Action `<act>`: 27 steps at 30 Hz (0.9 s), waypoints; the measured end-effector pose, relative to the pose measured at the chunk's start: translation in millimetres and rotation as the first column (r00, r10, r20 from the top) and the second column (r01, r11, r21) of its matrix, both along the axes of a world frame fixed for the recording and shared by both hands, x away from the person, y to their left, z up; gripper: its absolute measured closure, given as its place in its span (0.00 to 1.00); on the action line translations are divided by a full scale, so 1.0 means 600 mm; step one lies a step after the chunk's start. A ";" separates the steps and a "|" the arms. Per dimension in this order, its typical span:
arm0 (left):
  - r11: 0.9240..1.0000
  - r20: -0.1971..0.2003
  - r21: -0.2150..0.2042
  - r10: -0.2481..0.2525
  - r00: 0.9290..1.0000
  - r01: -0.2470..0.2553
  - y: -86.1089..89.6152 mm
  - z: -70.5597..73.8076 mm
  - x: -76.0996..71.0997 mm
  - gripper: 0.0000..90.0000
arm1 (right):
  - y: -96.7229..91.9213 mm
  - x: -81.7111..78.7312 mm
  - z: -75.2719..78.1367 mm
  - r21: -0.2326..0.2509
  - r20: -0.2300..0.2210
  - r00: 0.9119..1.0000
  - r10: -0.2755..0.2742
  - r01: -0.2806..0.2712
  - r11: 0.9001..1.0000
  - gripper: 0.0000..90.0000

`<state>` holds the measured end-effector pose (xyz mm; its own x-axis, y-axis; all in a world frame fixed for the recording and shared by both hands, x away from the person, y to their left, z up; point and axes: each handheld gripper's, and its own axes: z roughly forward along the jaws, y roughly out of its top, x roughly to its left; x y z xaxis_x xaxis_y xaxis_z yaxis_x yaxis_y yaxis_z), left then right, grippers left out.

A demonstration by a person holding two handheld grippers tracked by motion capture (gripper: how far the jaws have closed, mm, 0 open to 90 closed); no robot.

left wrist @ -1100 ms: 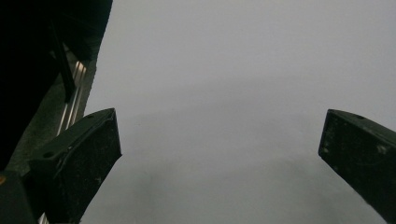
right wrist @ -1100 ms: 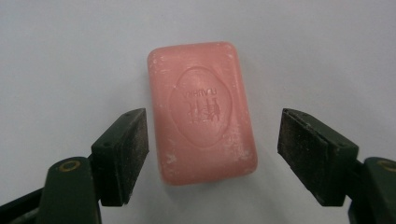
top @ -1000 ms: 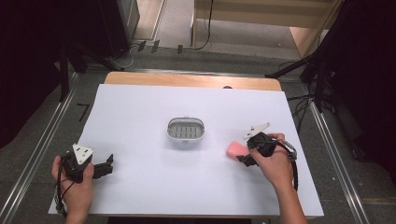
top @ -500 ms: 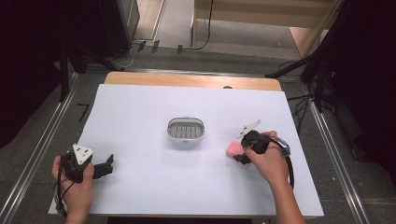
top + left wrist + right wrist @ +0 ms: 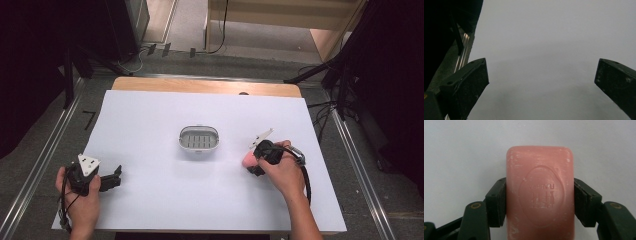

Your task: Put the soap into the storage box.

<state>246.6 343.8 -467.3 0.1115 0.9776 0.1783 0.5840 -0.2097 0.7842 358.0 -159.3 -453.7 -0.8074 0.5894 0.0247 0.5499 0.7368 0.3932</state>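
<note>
Left claw (image 5: 114, 177), near the surface's (image 5: 150, 120) front left corner: jaws wide apart, nothing between them. Right claw (image 5: 540, 202), toward the right edge: jaws clamped on the long sides of a pink soap bar (image 5: 540, 192) with an embossed oval stamp. Grey slotted soap dish (image 5: 199, 139), mid-surface, left of the soap and apart from it.
</note>
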 end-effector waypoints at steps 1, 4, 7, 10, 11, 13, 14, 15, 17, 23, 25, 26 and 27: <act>1.000 0.000 0.000 0.000 1.000 0.000 0.000 0.000 0.000 0.00 | -0.001 0.000 0.000 0.004 -0.001 1.000 0.003 -0.003 1.000 0.43; 1.000 -0.002 -0.001 0.000 1.000 0.000 0.000 0.000 0.000 0.00 | -0.001 0.000 0.000 0.003 0.001 1.000 0.008 -0.008 1.000 0.43; 1.000 -0.003 0.001 0.000 1.000 0.000 0.000 0.000 0.000 0.00 | 0.000 0.000 0.001 0.021 -0.007 0.999 0.031 -0.031 0.999 0.43; 1.000 -0.004 0.002 -0.001 1.000 0.001 0.000 0.000 0.000 0.00 | -0.001 0.000 0.005 0.035 -0.002 1.000 0.030 -0.030 0.999 0.43; 1.000 -0.003 0.003 -0.001 1.000 0.001 0.000 0.000 0.000 0.00 | -0.002 0.001 0.008 0.035 0.008 0.999 0.034 -0.034 0.999 0.43; 1.000 -0.003 0.003 -0.001 1.000 0.001 0.000 0.000 0.000 0.00 | -0.003 0.002 0.014 0.048 0.014 0.999 0.037 -0.037 0.998 0.43; 1.000 -0.003 0.003 0.000 1.000 0.000 0.000 0.000 0.000 0.00 | -0.002 0.003 0.021 0.060 0.020 0.999 0.046 -0.048 0.997 0.43; 1.000 -0.002 0.003 0.000 1.000 0.000 0.000 0.000 0.000 0.00 | -0.001 0.003 0.024 0.060 0.020 0.999 0.051 -0.052 0.997 0.43; 1.000 -0.005 0.004 -0.001 1.000 0.001 0.000 0.000 0.000 0.00 | 0.000 0.004 0.027 0.058 0.024 0.998 0.052 -0.054 0.997 0.43; 1.000 -0.002 0.000 -0.002 1.000 0.002 0.000 0.000 0.000 0.00 | 0.011 0.011 0.045 0.062 0.035 0.996 0.080 -0.082 0.995 0.43; 1.000 -0.001 0.000 -0.001 1.000 0.001 0.000 0.000 0.000 0.00 | 0.016 0.016 0.054 0.064 0.044 0.995 0.090 -0.092 0.994 0.43; 1.000 -0.002 0.000 -0.002 1.000 0.002 0.001 0.000 0.000 0.00 | 0.016 0.016 0.054 0.064 0.044 0.995 0.090 -0.092 0.994 0.43; 1.000 -0.002 0.000 -0.002 1.000 0.002 0.001 0.000 0.000 0.00 | 0.019 0.017 0.057 0.070 0.047 0.994 0.099 -0.102 0.992 0.43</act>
